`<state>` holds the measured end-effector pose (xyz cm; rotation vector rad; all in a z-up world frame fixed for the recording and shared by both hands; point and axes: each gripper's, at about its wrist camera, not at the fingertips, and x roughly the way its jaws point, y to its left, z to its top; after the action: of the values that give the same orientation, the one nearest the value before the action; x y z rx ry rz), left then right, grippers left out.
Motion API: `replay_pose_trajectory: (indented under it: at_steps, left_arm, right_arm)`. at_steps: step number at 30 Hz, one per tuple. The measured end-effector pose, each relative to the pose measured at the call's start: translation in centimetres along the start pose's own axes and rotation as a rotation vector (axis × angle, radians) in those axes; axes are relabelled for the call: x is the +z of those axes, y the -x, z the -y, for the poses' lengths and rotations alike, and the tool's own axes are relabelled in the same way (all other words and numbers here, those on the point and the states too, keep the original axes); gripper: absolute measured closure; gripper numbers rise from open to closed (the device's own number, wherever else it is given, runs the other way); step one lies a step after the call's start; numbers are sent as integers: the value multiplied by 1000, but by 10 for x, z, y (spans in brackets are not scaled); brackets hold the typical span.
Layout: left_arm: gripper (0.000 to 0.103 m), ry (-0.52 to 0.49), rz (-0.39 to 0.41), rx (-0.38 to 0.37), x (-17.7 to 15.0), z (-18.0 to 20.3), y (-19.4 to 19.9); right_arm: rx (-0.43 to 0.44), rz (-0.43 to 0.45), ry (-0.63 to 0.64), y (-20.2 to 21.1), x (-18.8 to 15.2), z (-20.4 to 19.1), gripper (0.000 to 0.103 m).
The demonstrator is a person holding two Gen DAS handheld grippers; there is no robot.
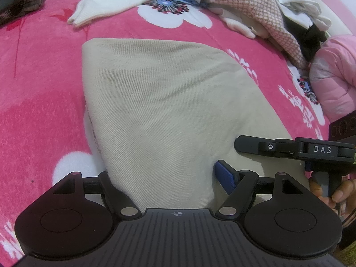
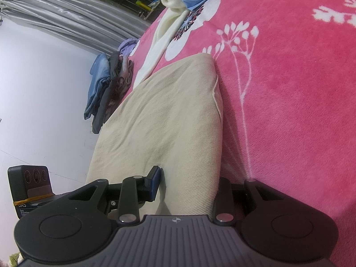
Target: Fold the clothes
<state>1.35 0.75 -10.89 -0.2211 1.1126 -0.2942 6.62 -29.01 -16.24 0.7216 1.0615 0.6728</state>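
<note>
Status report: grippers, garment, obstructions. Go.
Left gripper and right gripper both straddle the beige garment's near edge; grip unclear. Garment folded on pink blanket. Unfolded clothes pile beyond, clear of it.

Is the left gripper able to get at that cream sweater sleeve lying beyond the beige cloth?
Probably yes: the cream sleeve lies in the open, but the left gripper straddles the beige cloth and must let go first.

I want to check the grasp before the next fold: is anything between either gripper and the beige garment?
Nothing visible. The beige garment already fills the wide gap of the left gripper and the right gripper; the clothes pile lies farther back on the pink blanket.
</note>
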Motion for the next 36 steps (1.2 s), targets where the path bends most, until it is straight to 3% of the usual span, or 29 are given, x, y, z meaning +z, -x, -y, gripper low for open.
replay_pose_trajectory:
  at_steps: [29,36]
  left_arm:
    - [30,-8,5,-1,0,0,1]
    - [38,-30,33,6,-2,5,7]
  right_arm:
    - [-2,3,6,-1,2,-2,69]
    - [-59,30,133,0,-1,-22,72]
